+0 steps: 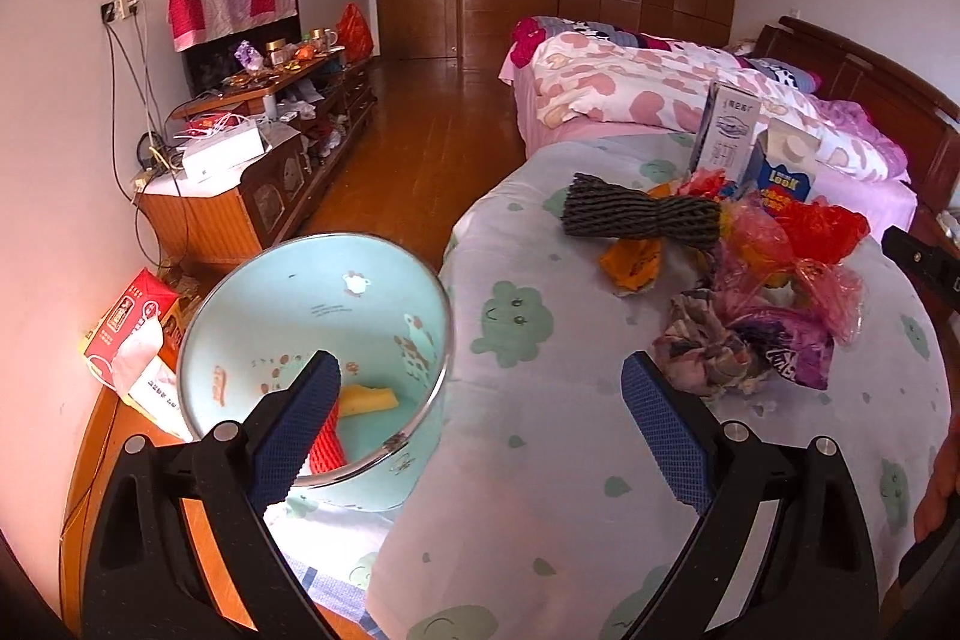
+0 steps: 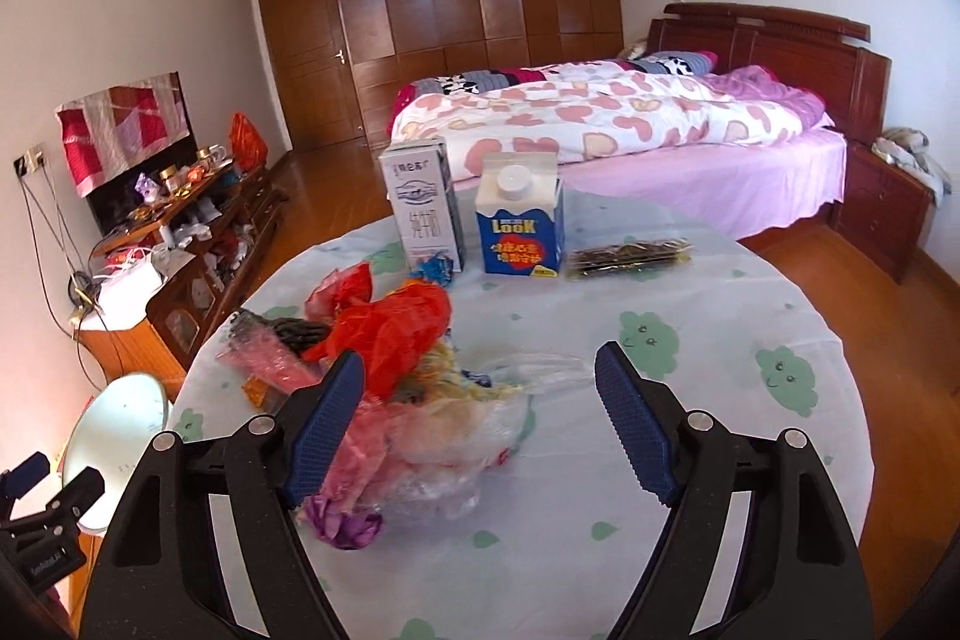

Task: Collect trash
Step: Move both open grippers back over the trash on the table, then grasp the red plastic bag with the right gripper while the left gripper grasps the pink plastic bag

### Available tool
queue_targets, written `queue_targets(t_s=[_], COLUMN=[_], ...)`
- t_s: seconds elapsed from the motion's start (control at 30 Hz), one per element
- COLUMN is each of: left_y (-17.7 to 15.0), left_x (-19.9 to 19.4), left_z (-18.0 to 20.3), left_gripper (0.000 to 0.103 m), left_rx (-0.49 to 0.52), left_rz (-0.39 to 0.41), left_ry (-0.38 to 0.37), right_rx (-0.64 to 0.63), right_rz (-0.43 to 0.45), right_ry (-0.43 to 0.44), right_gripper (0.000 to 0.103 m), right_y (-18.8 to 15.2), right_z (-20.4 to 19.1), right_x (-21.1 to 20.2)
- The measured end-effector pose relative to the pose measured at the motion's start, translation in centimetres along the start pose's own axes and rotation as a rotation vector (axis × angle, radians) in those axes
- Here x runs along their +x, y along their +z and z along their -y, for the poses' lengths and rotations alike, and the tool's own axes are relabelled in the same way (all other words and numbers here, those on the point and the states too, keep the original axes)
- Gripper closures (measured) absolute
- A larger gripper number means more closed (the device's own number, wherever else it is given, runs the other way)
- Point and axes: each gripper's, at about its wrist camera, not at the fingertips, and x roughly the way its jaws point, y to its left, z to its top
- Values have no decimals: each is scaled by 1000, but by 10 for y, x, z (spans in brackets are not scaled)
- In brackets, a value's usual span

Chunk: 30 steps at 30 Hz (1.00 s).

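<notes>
A pale blue bin (image 1: 384,304) stands on the floor at the table's left edge, holding red foam netting (image 1: 327,445) and a yellow scrap (image 1: 369,400). My left gripper (image 1: 480,400) is open and empty above the table edge, beside the bin. A heap of crumpled plastic bags and wrappers (image 2: 408,400) lies on the clothed round table (image 2: 690,400); it also shows in the left wrist view (image 1: 762,292), with dark foam netting (image 1: 642,214). My right gripper (image 2: 480,424) is open around the heap's near side, touching nothing I can tell.
Two cartons stand at the table's far side: a grey-white one (image 2: 423,208) and a blue one (image 2: 521,226); a dark flat packet (image 2: 630,257) lies right of them. A cluttered TV cabinet (image 1: 252,148) lines the left wall. A bed (image 2: 630,124) stands behind the table.
</notes>
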Motion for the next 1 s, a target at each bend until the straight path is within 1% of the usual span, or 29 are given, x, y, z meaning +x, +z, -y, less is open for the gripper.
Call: queue_targets(t_s=[0.1,0.27,0.37,0.4,0.43,0.47,0.53,0.57,0.6,0.63,0.7,0.83,0.9,1.0], left_y=[7,16,21,23,25,27,30,32,33,34,36,40,43,48], left_x=[3,9,13,14,14,15,17,19,20,20,23,26,28,31], left_z=[11,20,24,26,29,31,36,39,43,46,53,64,71,82], left_gripper=[11,11,11,11,11,11,11,11,11,11,11,11,11,11], left_rx=[13,18,26,30,35,39,44,46,48,51,63,72,78,81], left_rz=[6,9,9,12,15,18,24,25,24,24,24,25,25,30], left_ry=[-13,-22,-26,-27,-30,-34,-44,-50,-57,-63,-72,-97,-109,-130], right_rx=[11,20,12,13,20,26,33,36,36,40,51,85,83,57], right_rz=[-7,-51,-94,-113,-132,-156,-176,-183,-185,-184,-170,-81,-19,41], right_ry=[17,79,94,102,121,140,160,168,172,186,200,205,174,102], right_gripper=[24,24,24,27,36,41,58,63,70,74,78,78,78,79], right_y=[6,17,21,21,20,19,18,17,17,16,18,26,29,32], right_z=[3,-9,-18,-20,-22,-21,-19,-17,-17,-15,-10,8,19,32], right_x=[9,30,47,53,58,62,66,67,67,66,61,37,21,8])
